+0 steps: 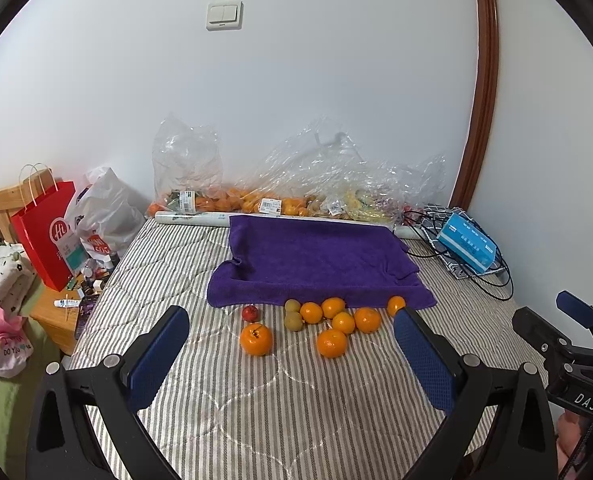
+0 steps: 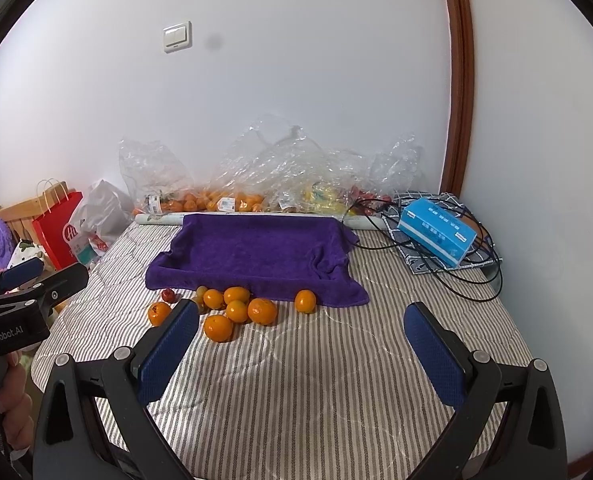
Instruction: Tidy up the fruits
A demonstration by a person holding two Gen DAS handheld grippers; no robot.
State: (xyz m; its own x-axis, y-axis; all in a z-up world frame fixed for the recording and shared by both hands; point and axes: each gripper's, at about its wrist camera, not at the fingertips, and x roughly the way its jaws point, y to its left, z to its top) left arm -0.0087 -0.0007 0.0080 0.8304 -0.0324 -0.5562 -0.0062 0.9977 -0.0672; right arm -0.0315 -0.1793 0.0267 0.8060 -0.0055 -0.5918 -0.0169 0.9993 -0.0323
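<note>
Left wrist view: left gripper (image 1: 292, 344) hangs above the striped mattress (image 1: 256, 408), jaws spread wide, nothing between them. Loose fruits lie in a cluster just in front of the purple towel (image 1: 316, 264), which looks draped over a shallow tray. Count: seven oranges, among them one off to the left (image 1: 256, 339), one nearest the camera (image 1: 331, 343), and one apart at the towel's right front corner (image 1: 396, 305). Two greenish-brown fruits (image 1: 293, 314) touch each other, and a small red fruit (image 1: 250, 313) sits behind the left orange. None on the towel. Right gripper (image 1: 576, 320) shows at the frame's right edge; its opening is hard to read from here. Clear plastic bags (image 1: 296, 184) of more fruit sit along the wall.

Right wrist view: right gripper (image 2: 301, 334) is also wide open and empty, low over the mattress, aimed right of the pile. The lone orange (image 2: 305, 301) is its nearest fruit. The left gripper body (image 2: 32, 292) is at the left edge, a hand (image 2: 14, 420) below it.

Step, judged: start, pre-grasp, nothing sorted. Next move likely calls for lowering an open gripper over a single fruit, closing gently since they roll, then placing it on the towel.
</note>
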